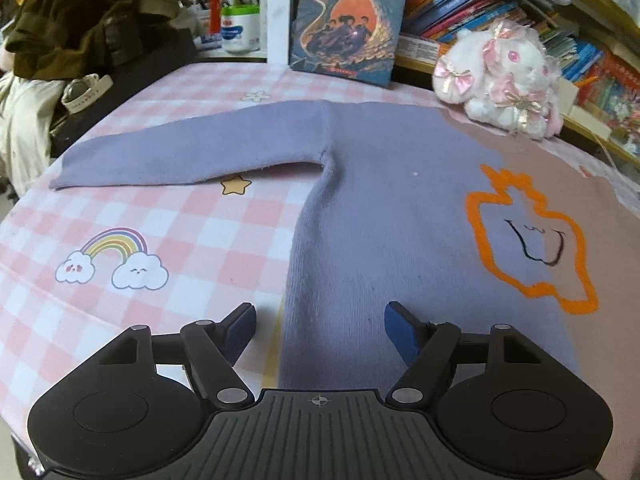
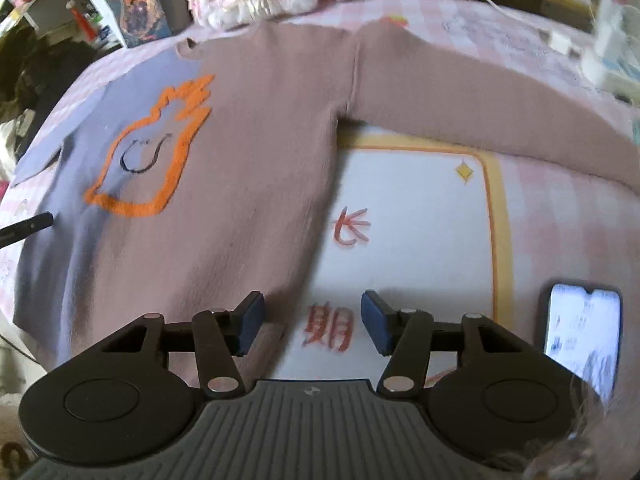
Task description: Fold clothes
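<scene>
A two-tone sweater [image 1: 384,208] lies flat on the pink checked tablecloth, lilac on one half and dusty pink [image 2: 260,152] on the other, with an orange outlined figure [image 1: 528,240] on its chest. Both sleeves are spread out: the lilac sleeve [image 1: 188,152] to the left, the pink sleeve [image 2: 492,104] to the right. My left gripper [image 1: 320,328] is open just above the sweater's lower left hem edge. My right gripper [image 2: 313,320] is open over the lower right hem edge and the bare cloth beside it. Neither holds anything.
A white plush toy [image 1: 500,76] and an upright book [image 1: 348,20] stand behind the sweater's collar. A lit phone [image 2: 580,340] lies at the near right. Dark clothes and a watch [image 1: 86,90] are piled at the far left. Bookshelves [image 1: 520,12] line the back.
</scene>
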Tool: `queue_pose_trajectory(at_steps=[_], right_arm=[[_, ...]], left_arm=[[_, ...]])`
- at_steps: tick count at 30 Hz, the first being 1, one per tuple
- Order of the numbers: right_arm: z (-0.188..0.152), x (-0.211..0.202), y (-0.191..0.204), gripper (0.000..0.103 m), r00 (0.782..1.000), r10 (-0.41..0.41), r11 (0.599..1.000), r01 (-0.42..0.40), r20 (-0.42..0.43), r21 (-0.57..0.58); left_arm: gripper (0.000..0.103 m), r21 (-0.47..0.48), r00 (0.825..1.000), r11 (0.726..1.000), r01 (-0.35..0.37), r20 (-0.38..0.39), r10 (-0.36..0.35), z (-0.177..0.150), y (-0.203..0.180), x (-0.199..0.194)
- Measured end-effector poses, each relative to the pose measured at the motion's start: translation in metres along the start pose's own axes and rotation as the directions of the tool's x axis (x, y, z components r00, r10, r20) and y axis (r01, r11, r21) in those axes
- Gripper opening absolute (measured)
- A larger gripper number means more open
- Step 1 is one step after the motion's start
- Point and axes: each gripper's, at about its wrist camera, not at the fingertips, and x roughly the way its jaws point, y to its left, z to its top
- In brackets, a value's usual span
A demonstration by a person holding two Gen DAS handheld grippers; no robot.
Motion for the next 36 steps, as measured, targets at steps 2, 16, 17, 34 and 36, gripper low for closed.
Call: queue_pose_trajectory(at_steps=[2, 16, 17, 34, 36], right_arm=[[-0.009, -0.001, 0.008, 0.052, 1.000, -0.022, 0.999, 0.022, 0.007, 0.023], [-0.053, -0.007, 0.058, 0.013, 0.984, -0.145, 0.977, 0.127, 0.099, 0.170], [-0.052, -0.005, 0.061, 0.011, 0.983, -0.150, 0.979, 0.133, 0.109, 0.153], [-0.064, -0.003, 0.087, 0.010, 0.965, -0.203, 0.971, 0.177, 0.164, 0.164], [-0.065, -0.003, 0.089, 0.010, 0.963, -0.212, 0.968, 0.184, 0.166, 0.167]], left_arm=[[0.073, 0.001, 0.999, 0.999, 0.033, -0.005, -0.033, -0.001, 0.006, -0.003], [0.004, -0.083, 0.992, 0.988, 0.128, 0.008, -0.127, -0.011, 0.040, -0.013], [0.004, -0.081, 0.991, 0.988, 0.132, 0.007, -0.132, -0.012, 0.043, -0.014], [0.005, -0.009, 0.984, 0.984, 0.177, 0.009, -0.177, 0.002, 0.070, -0.004], [0.005, -0.013, 0.982, 0.982, 0.187, 0.012, -0.187, 0.002, 0.073, -0.004]])
